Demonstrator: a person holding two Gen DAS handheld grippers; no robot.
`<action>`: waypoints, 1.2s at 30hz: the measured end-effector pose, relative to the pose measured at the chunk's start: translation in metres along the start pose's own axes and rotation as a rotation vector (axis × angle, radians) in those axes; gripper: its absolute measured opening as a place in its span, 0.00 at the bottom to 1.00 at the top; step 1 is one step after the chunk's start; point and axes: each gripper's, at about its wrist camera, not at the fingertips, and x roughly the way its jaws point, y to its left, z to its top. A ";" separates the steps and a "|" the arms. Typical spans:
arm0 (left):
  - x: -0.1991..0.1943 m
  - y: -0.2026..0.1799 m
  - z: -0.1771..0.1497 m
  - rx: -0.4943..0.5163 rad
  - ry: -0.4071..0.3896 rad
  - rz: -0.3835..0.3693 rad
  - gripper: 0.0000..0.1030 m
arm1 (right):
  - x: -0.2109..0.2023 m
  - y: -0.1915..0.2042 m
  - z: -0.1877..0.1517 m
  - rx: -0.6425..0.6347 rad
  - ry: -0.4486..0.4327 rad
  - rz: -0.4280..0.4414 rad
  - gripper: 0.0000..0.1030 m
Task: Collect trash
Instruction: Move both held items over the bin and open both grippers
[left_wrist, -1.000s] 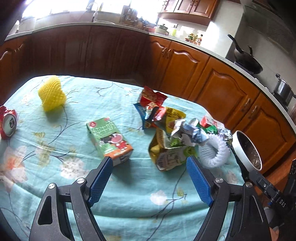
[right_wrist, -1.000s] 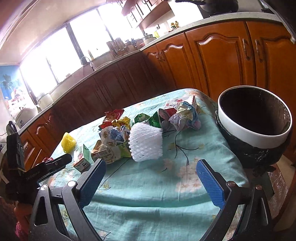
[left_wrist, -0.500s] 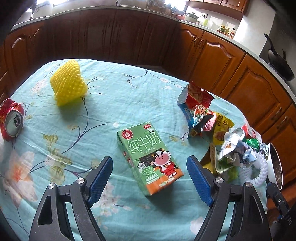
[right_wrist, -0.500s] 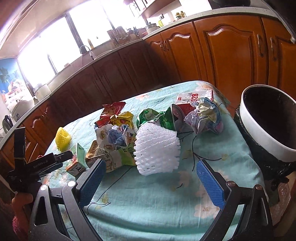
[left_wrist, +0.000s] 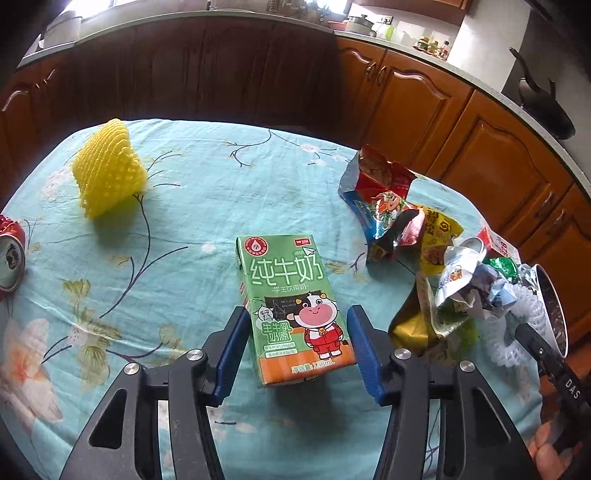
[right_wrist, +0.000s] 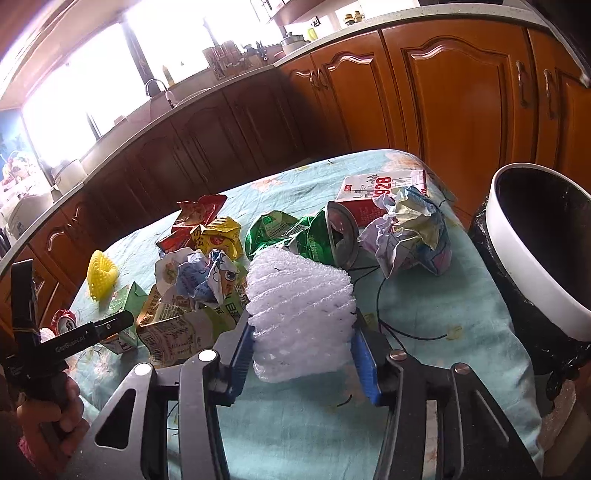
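A green milk carton (left_wrist: 295, 306) lies on the teal tablecloth (left_wrist: 184, 206). My left gripper (left_wrist: 297, 354) has its blue fingers against both sides of the carton's near end, shut on it. A white foam fruit net (right_wrist: 301, 314) stands on the cloth in the right wrist view. My right gripper (right_wrist: 301, 354) is closed on the net's lower part, pads touching both sides. A white-rimmed trash bin (right_wrist: 543, 254) with a black liner stands off the table's right edge; it also shows in the left wrist view (left_wrist: 552, 306).
A yellow foam net (left_wrist: 109, 173) and a crushed red can (left_wrist: 9, 258) lie on the left. Snack wrappers (left_wrist: 384, 206), crumpled paper (right_wrist: 410, 232), a green bag (right_wrist: 295, 236) and a red-and-white box (right_wrist: 380, 192) lie between the grippers and the bin. Wooden cabinets (right_wrist: 443, 92) ring the table.
Both grippers moved forward and closed: the left around the milk carton, the right around the white foam net. Both were open and apart from them before.
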 end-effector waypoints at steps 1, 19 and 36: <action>-0.006 -0.001 -0.002 0.004 -0.008 -0.011 0.51 | -0.003 0.000 -0.001 -0.003 -0.002 0.002 0.38; -0.083 -0.095 -0.029 0.245 -0.101 -0.267 0.48 | -0.088 -0.037 -0.007 0.069 -0.127 0.037 0.29; -0.043 -0.202 -0.033 0.428 -0.027 -0.401 0.47 | -0.146 -0.138 -0.004 0.203 -0.224 -0.109 0.29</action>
